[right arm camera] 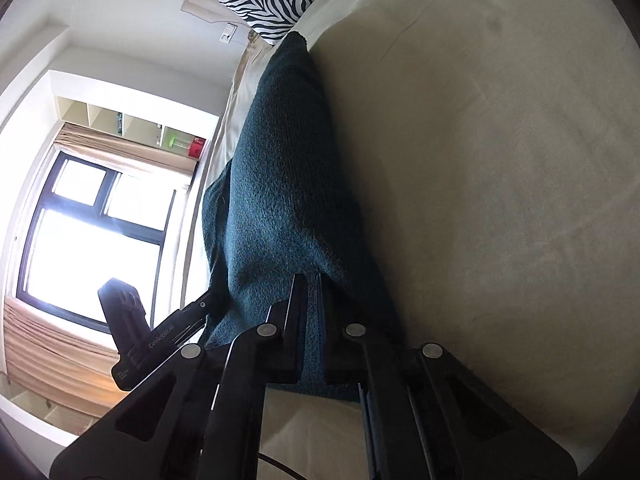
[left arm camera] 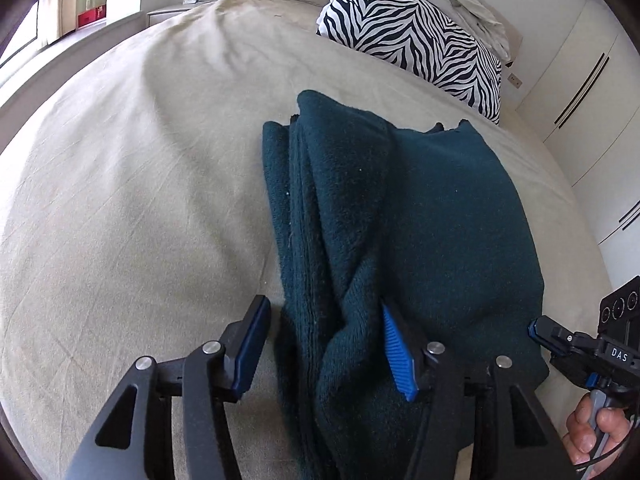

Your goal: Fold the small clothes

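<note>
We see a dark teal garment (left arm camera: 420, 216) of fuzzy, matt knit cloth on a beige bedsheet (left arm camera: 132, 184) of smooth, faintly creased fabric. At one o'clock lies a zebra-print cloth pillow (left arm camera: 416, 36). The left gripper (left arm camera: 324, 348) is matt black plastic with ribbed blue pads and shiny metal pins.

Beige bed (left arm camera: 120, 200), bright window (right arm camera: 80, 248)
</note>
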Demonstrator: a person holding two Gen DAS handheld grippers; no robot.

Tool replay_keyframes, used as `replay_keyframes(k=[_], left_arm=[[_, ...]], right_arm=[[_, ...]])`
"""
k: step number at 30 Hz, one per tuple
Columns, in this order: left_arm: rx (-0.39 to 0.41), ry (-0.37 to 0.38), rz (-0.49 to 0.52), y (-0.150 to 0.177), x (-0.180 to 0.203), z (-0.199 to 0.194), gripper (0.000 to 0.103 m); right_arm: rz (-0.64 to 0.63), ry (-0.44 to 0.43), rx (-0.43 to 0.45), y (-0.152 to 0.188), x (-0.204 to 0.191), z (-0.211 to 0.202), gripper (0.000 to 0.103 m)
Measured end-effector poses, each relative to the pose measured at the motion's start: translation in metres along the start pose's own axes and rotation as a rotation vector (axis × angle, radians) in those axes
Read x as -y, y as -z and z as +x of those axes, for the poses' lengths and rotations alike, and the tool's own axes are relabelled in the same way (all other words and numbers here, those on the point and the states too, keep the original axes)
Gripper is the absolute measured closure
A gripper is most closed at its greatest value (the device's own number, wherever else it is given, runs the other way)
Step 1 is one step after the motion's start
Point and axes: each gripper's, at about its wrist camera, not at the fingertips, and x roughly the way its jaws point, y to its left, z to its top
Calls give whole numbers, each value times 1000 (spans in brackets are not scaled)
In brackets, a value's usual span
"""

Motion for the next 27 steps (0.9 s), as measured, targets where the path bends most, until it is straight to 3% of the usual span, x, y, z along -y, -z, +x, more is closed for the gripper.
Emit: replay_keyframes(k=[3, 8, 10, 12, 14, 17, 18, 20, 22, 23, 24, 27], left_arm=[[-1, 11, -22, -1, -2, -3, 44], [1, 2, -8, 1, -2, -4, 44], [3, -5, 2, 1, -1, -3, 43], [3, -6, 8, 0, -1, -1, 42], [5, -9, 10, -1, 0, 0, 41], [10, 4, -10, 0, -2, -3, 41], [14, 14, -28, 0, -5, -5, 41], [23, 28, -58, 0, -9, -9, 41], [31, 32, -66, 1, -12, -10, 41], [29, 30, -61, 1, -12, -9, 40], [31, 25, -55, 1, -11, -8, 40], [36, 13, -35, 0, -6, -5, 37]], right_arm=[[-55, -65, 26, -20, -26, -5, 95], [-86, -133, -41, -64, -52, 49, 95], [-28, -99, -69, -82, -42, 80, 95], [14, -88, -45, -91, -20, 94, 103], [40, -107, -7, -99, -10, 93, 103], [-17, -57, 6, -100, -27, 87, 103], [-27, -71, 15, -100, -33, 83, 97], [-34, -107, 30, -106, -42, 80, 94], [-34, -97, 32, -117, -48, 87, 83], [-21, -83, 29, -123, -48, 94, 68], [-6, -82, 27, -127, -44, 103, 62], [-22, 1, 51, -140, -35, 119, 71]])
